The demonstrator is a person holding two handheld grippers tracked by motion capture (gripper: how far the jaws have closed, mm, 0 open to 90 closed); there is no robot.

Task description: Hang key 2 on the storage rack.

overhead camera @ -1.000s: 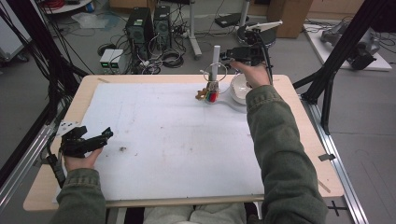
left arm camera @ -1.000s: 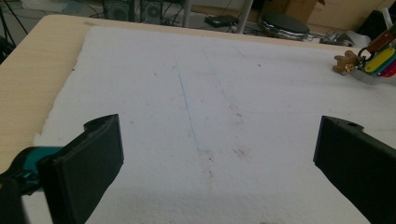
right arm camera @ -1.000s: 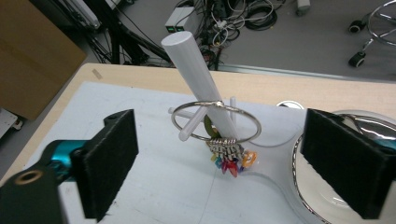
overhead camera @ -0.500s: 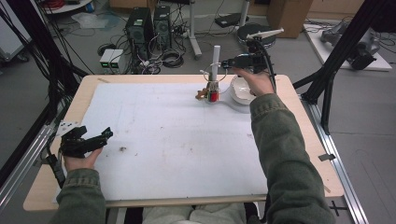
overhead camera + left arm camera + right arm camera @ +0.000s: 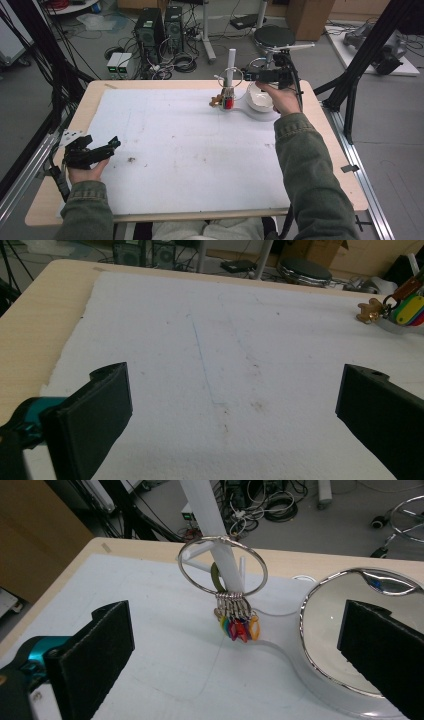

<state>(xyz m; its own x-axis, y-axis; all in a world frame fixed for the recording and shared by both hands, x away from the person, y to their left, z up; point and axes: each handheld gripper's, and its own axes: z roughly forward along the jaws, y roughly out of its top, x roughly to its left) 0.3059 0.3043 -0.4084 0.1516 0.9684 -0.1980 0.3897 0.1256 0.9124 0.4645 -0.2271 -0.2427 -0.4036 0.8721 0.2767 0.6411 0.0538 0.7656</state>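
My right gripper (image 5: 235, 645) has just been opening and now stands wide with nothing between its jaws, hovering near the key ring (image 5: 223, 566), which hangs on a white stand (image 5: 207, 515) beside a shiny bowl (image 5: 325, 630). My left gripper (image 5: 90, 152) rests wide open and empty on the white mat (image 5: 190, 150).

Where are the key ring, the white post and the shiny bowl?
key ring (image 5: 223, 565), right gripper view, on its metal hoop, top left.
white post (image 5: 231, 61), high view, on its upper shaft.
bowl (image 5: 336, 625), right gripper view, on its mirrored inside.
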